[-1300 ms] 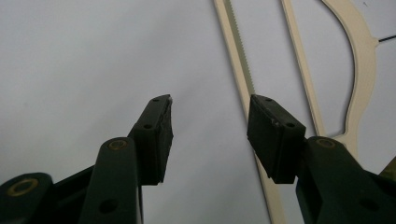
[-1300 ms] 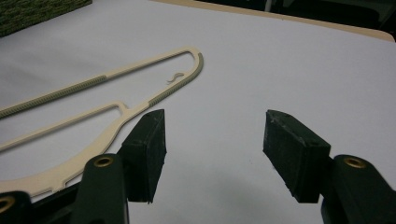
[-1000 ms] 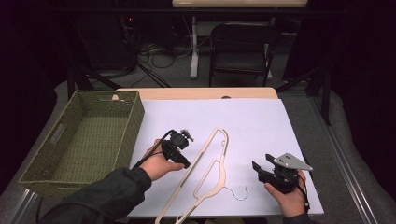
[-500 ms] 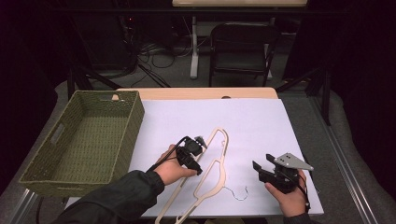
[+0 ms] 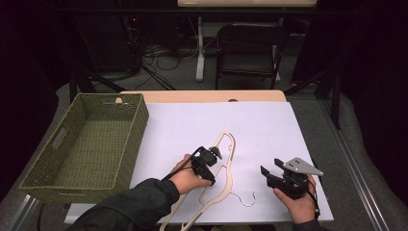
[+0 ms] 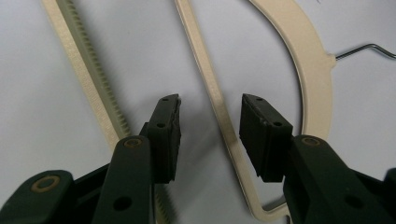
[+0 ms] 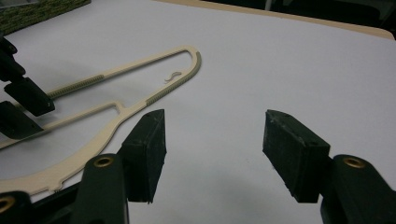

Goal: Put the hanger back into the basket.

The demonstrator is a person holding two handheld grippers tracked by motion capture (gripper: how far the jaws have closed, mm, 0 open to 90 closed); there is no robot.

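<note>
Hanger: a cream plastic clothes hanger (image 5: 219,174) lies flat on the white surface (image 5: 269,130), its wire hook (image 5: 243,198) at 6 o'clock.
Left gripper (image 6: 210,116): fingers wide, straddling the hanger's thin inner bar.
Right gripper (image 7: 212,140): fingers wide, empty, at the hanger's 3 o'clock.
Basket: a green wicker basket (image 5: 86,144) at 9 o'clock.

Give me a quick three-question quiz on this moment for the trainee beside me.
1. True or false: the left gripper has its jaws shut on the hanger.
2. Which sits to the person's left on the table: (a) the green woven basket, (b) a metal bowl, (c) a cardboard box?
3. Fill in: the jaws of the right gripper stand over bare white ____.

Key: 1 false: the jaws are open, straddling a thin bar of the hanger. 2 a. 3 paper, with nothing between them.
</note>
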